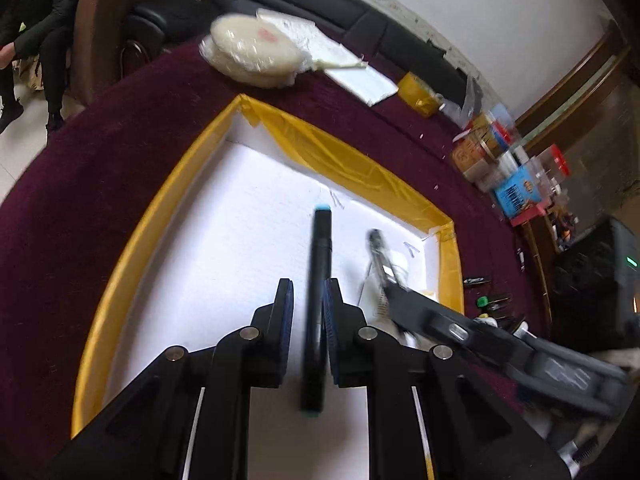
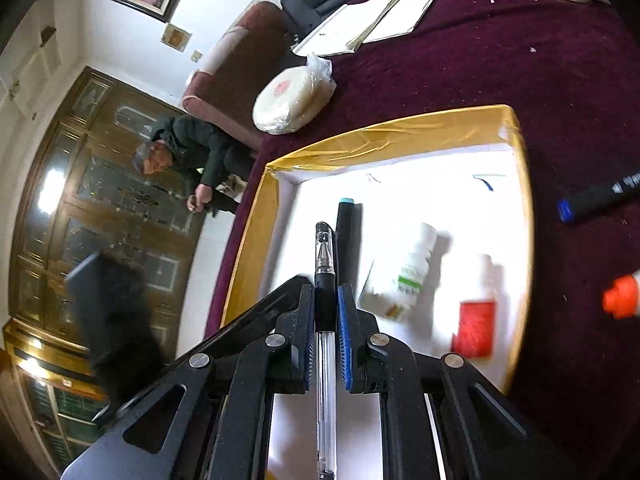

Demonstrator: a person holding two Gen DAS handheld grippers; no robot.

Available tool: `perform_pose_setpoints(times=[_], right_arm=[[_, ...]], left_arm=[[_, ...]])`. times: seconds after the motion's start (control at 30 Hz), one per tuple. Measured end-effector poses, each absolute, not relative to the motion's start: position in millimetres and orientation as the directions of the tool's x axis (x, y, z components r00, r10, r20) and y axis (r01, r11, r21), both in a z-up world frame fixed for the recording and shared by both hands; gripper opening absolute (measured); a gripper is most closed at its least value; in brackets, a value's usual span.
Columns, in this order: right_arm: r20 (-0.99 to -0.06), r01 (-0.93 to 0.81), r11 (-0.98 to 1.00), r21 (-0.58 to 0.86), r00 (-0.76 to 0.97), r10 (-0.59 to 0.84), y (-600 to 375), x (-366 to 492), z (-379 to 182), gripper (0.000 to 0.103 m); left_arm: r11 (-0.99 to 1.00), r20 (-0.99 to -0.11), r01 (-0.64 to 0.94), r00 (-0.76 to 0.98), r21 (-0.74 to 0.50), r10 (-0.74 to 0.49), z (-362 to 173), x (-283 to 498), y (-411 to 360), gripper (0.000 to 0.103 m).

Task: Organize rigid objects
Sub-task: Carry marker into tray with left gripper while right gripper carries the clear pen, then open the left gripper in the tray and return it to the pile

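My left gripper (image 1: 309, 286) hangs over a white foam box with a yellow taped rim (image 1: 160, 208), shut on a black marker with teal ends (image 1: 318, 300) that points forward along the fingers. In the right wrist view my right gripper (image 2: 326, 290) is shut on a clear gel pen with a black grip (image 2: 325, 276) above the same box (image 2: 400, 128). That marker (image 2: 348, 232) shows just behind the pen. Lying inside the box are a white bottle with a green label (image 2: 412, 272) and a bottle with a red label (image 2: 476, 320).
On the maroon cloth (image 1: 100, 140) lie a wrapped round white disc (image 1: 252, 52), papers (image 1: 352, 68), a yellow tape roll (image 1: 418, 94), jars and boxes (image 1: 500, 160), a blue-capped black marker (image 2: 596, 196) and an orange-capped item (image 2: 624, 296). A person (image 2: 192, 152) sits beyond the table.
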State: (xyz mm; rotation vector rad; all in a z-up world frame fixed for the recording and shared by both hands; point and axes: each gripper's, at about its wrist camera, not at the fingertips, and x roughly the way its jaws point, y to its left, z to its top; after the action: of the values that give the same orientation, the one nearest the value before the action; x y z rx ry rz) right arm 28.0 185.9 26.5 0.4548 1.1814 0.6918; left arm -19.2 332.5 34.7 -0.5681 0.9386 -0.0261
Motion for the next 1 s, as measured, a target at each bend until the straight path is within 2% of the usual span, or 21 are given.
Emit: perform_pose_setpoints(times=[0.17, 0.23, 0.27, 0.33, 0.37, 0.53, 0.57, 0.63, 0.67, 0.7, 0.77, 0.93, 1.0], right_arm=[[-0.735, -0.262, 0.782, 0.566, 0.269, 0.622, 188, 38, 27, 0.011], [-0.743, -0.256, 0.796, 0.548, 0.287, 0.604, 183, 40, 29, 0.013], [-0.743, -0.26, 0.798, 0.544, 0.293, 0.602, 181, 41, 31, 0.017], [-0.737, -0.276, 0.801, 0.531, 0.317, 0.598, 175, 39, 38, 0.026], [-0.731, -0.288, 0.805, 0.519, 0.337, 0.593, 170, 37, 45, 0.029], [-0.686, -0.356, 0.826, 0.436, 0.463, 0.562, 140, 15, 86, 0.03], [-0.666, -0.369, 0.844, 0.389, 0.52, 0.534, 127, 4, 97, 0.034], [-0.618, -0.37, 0.88, 0.299, 0.628, 0.474, 103, -17, 113, 0.058], [-0.586, -0.346, 0.903, 0.255, 0.688, 0.429, 86, -28, 119, 0.078], [-0.554, -0.309, 0.923, 0.23, 0.738, 0.385, 69, -36, 121, 0.087], [-0.529, -0.212, 0.949, 0.235, 0.791, 0.307, 26, -43, 115, 0.087], [-0.61, 0.029, 0.916, 0.4, 0.754, 0.242, -85, -30, 67, 0.087], [-0.617, 0.092, 0.902, 0.421, 0.759, 0.211, -116, -31, 51, 0.087]], left_arm=[[0.849, -0.71, -0.208, 0.66, -0.486, -0.244, 54, -43, 339, 0.016], [0.85, -0.699, -0.204, 0.675, -0.485, -0.236, 59, -49, 338, 0.023], [0.851, -0.693, -0.2, 0.682, -0.486, -0.235, 61, -52, 337, 0.026], [0.853, -0.683, -0.191, 0.692, -0.485, -0.233, 66, -57, 333, 0.037], [0.856, -0.68, -0.186, 0.696, -0.482, -0.232, 68, -58, 331, 0.039], [0.878, -0.669, -0.15, 0.708, -0.454, -0.226, 78, -68, 312, 0.041], [0.882, -0.666, -0.136, 0.709, -0.452, -0.232, 80, -69, 305, 0.043], [0.888, -0.662, -0.112, 0.709, -0.446, -0.243, 82, -71, 290, 0.05], [0.893, -0.661, -0.094, 0.707, -0.44, -0.252, 84, -72, 280, 0.052], [0.896, -0.662, -0.079, 0.702, -0.436, -0.26, 84, -71, 271, 0.054], [0.904, -0.667, -0.035, 0.687, -0.427, -0.289, 85, -69, 248, 0.054], [0.922, -0.702, 0.087, 0.622, -0.377, -0.346, 80, -59, 179, 0.054], [0.926, -0.711, 0.123, 0.607, -0.357, -0.355, 78, -55, 160, 0.054]])
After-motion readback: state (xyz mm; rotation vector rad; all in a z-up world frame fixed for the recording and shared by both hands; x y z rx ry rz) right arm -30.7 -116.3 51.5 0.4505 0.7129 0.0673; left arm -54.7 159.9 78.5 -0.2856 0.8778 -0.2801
